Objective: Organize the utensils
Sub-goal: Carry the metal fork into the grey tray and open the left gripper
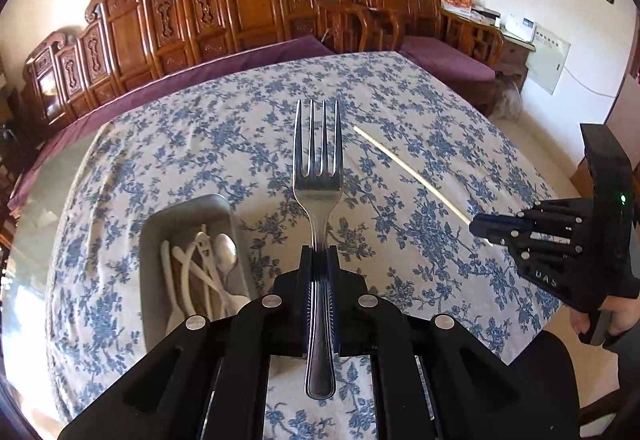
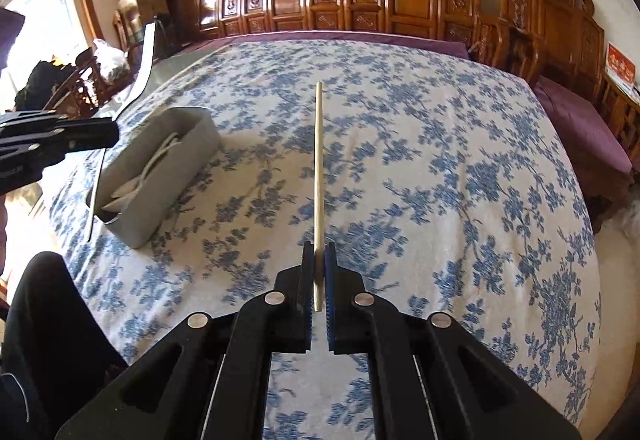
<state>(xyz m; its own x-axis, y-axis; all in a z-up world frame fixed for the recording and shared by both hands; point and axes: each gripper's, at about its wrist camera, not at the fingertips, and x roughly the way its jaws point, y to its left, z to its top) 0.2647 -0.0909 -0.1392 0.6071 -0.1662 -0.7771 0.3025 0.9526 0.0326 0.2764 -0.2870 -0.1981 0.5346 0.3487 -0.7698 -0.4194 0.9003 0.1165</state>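
Note:
My left gripper (image 1: 319, 251) is shut on a steel fork (image 1: 318, 175), gripped at the neck with the tines pointing away and the handle running back between the jaws. It hovers above the table, just right of a grey box (image 1: 188, 211) that holds several white utensils and a metal spoon (image 1: 226, 252). My right gripper (image 2: 319, 250) is shut on a pale wooden chopstick (image 2: 318, 167) that sticks out forward over the cloth. From the left wrist view the right gripper (image 1: 482, 230) and its chopstick (image 1: 408, 171) show at the right. The grey box (image 2: 160, 167) lies left of the right gripper.
A blue floral tablecloth (image 2: 440, 179) covers the table. Carved wooden benches (image 1: 224, 3) with purple cushions stand along the far side. The left gripper (image 2: 108, 135) reaches in at the left edge of the right wrist view. A person's dark-clothed leg (image 2: 44, 312) is at the near left.

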